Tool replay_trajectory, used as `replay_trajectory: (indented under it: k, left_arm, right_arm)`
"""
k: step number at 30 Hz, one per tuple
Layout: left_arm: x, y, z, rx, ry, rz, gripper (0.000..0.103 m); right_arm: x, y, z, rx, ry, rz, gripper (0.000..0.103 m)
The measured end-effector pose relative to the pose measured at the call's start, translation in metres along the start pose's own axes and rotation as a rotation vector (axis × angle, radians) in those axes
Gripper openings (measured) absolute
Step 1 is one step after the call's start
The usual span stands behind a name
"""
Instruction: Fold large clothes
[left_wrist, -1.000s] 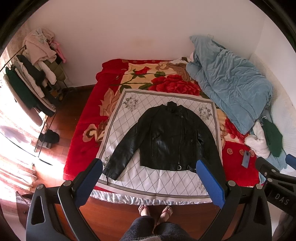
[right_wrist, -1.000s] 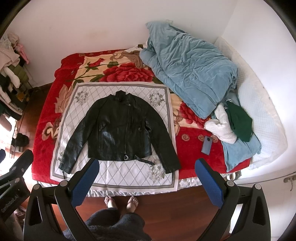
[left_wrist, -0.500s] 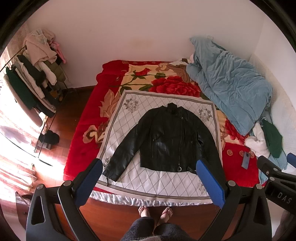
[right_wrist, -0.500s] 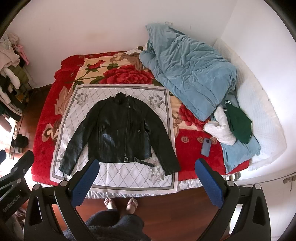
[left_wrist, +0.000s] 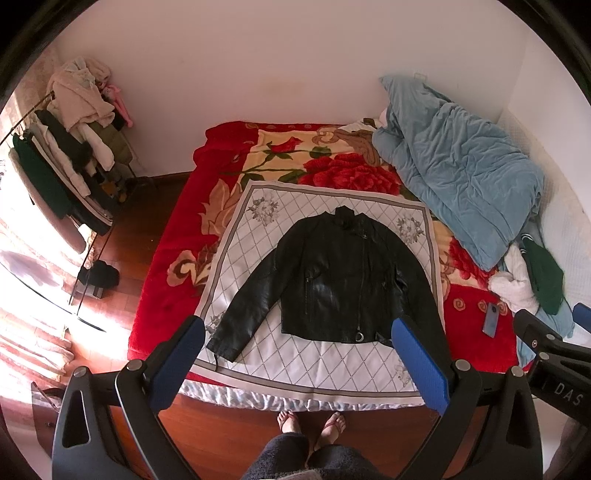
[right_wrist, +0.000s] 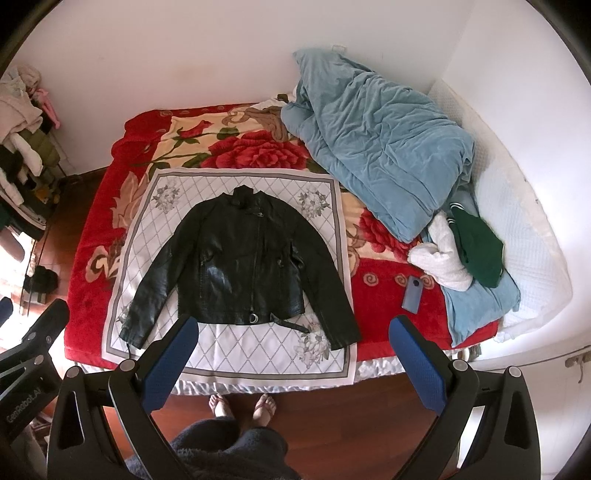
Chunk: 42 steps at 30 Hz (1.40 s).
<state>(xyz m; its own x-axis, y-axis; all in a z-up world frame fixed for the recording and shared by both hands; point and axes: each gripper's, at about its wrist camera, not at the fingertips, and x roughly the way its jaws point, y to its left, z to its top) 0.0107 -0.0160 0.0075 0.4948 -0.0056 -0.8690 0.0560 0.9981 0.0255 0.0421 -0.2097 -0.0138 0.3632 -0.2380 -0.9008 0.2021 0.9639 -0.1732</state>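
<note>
A black leather jacket (left_wrist: 340, 280) lies flat, front up, sleeves spread, on a white diamond-pattern cloth (left_wrist: 317, 362) on the bed; it also shows in the right wrist view (right_wrist: 243, 266) on the same cloth (right_wrist: 258, 354). My left gripper (left_wrist: 297, 360) is open and empty, held high above the bed's near edge. My right gripper (right_wrist: 293, 356) is open and empty, also high above the near edge, to the right of the left one.
A red rose blanket (right_wrist: 229, 147) covers the bed. A blue quilt (right_wrist: 376, 140), white and green clothes (right_wrist: 461, 251) and a phone (right_wrist: 412, 293) lie at the right. A loaded clothes rack (left_wrist: 62, 166) stands at the left. The person's feet (left_wrist: 314, 424) stand on the wood floor.
Both views have shifted slightly; the bed and jacket sit a little lower in the frames. Both grippers stay open and empty.
</note>
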Motion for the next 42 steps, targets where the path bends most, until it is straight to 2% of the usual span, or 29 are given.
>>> replay_trajectory:
  k: [12,13,19,24,26,27,29,33,37,40,42]
  left_arm:
    - [0.0,-0.002,0.001,-0.001,-0.004,-0.003,0.103]
    - [-0.001,0.0,0.002,-0.001,-0.004,-0.004,0.103]
    - [-0.002,-0.001,0.01,0.006,-0.002,-0.014,0.103]
    - [0.013,-0.004,0.026,0.023,0.003,-0.028,0.103]
    - [0.024,-0.002,0.035,0.03,0.0,-0.011,0.103]
    - [0.027,0.007,0.019,0.035,-0.01,-0.002,0.103]
    - [0.054,0.008,0.023,0.05,-0.008,0.032,0.103]
    - [0.12,0.01,0.016,0.072,0.012,0.1,0.103]
    - [0.213,0.004,0.001,0.106,0.063,0.199,0.103]
    - [0.295,-0.003,-0.016,0.12,0.165,0.254,0.103]
    - [0.334,-0.004,-0.024,0.113,0.205,0.279,0.103]
  right_arm:
    - [0.0,0.0,-0.005,0.001,-0.004,-0.001,0.103]
    - [-0.003,0.003,0.005,0.001,-0.002,0.0,0.103]
    - [-0.007,0.004,0.012,0.007,-0.001,-0.002,0.103]
    - [-0.009,0.011,0.021,0.033,0.01,-0.011,0.103]
    - [-0.001,0.013,0.019,0.047,0.02,-0.025,0.103]
    - [0.005,0.013,0.015,0.057,0.029,-0.033,0.103]
    - [0.026,0.009,0.01,0.091,0.057,-0.029,0.103]
    - [0.105,-0.008,-0.003,0.181,0.14,0.009,0.103]
    - [0.207,-0.012,-0.016,0.215,0.272,-0.003,0.1]
    - [0.295,-0.014,-0.026,0.238,0.364,0.023,0.097]
    - [0.354,-0.021,-0.032,0.253,0.405,0.049,0.094]
